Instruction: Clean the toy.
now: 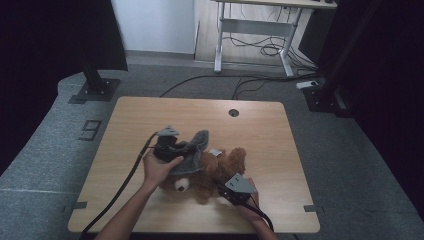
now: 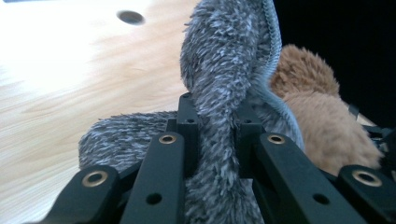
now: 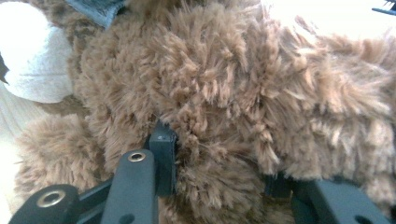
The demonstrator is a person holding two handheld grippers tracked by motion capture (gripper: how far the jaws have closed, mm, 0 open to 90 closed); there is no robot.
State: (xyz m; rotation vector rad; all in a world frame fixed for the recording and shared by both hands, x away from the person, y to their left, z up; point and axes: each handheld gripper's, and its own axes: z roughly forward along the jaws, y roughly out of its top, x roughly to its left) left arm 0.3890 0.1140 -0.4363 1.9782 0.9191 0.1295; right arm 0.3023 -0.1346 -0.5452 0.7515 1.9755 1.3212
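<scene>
Left gripper (image 1: pixel 186 149): fingers (image 2: pixel 189 122) pinched tight on a fold of the grey fuzzy garment (image 2: pixel 224 60), which rises between them and curls away above the tips; more grey cloth bunches just below and to the left of them. In the high view the garment drapes over the teddy bear (image 1: pixel 215 172), which lies on the wooden table (image 1: pixel 260 125).

Right gripper (image 1: pixel 226 192): fingers (image 3: pixel 163 154) clamped on a thick limb of the bear, brown fur bulging over both pads.

Risks, as judged:
- The left hold is on a thin fold; a hard pull could let it slide out.
- The garment looks partly on the bear; a snagged limb would drag the bear along.
- The right hold sits in deep fur, so it may slip and leave the bear unanchored.
- Opposed pulls could strain the seam edge beside the left fingers.
</scene>
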